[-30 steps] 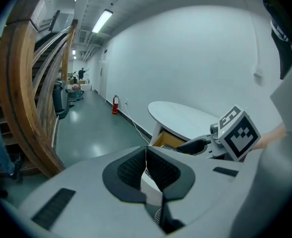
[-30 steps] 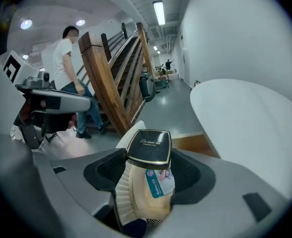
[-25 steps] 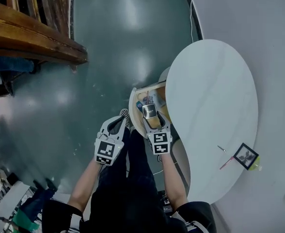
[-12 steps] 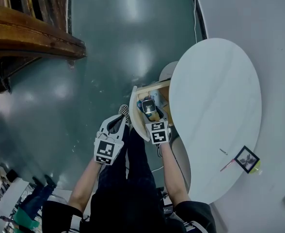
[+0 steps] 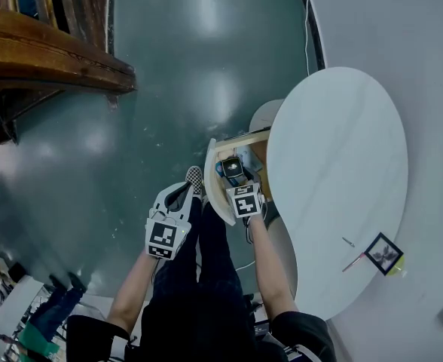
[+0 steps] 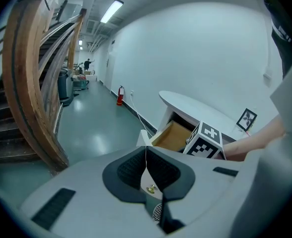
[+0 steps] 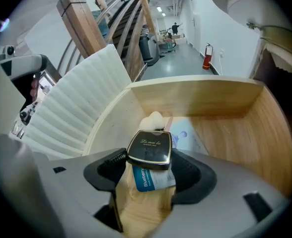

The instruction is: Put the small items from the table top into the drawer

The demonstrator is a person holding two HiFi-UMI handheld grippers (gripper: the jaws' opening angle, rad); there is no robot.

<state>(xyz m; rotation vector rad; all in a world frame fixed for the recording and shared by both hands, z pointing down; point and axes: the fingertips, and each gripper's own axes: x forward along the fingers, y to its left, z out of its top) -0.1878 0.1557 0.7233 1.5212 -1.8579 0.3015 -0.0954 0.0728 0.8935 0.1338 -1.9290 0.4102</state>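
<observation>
Gripping a black compact case [image 7: 150,148] by its sides between its 2 jaws, the right gripper [image 7: 148,160] is hovering inside the open wooden drawer [image 7: 195,100]. Directly beneath the jaws, a blue-and-white Blueberry packet [image 7: 148,178] is lying on the drawer floor, with a pale rounded item [image 7: 153,120] just beyond the jaw tips. The left gripper [image 6: 146,155] is hanging left of the drawer, jaws pressed together on nothing. Well right of both pairs of jaws, a small framed picture [image 5: 382,253] is sitting on the white table [image 5: 342,157].
</observation>
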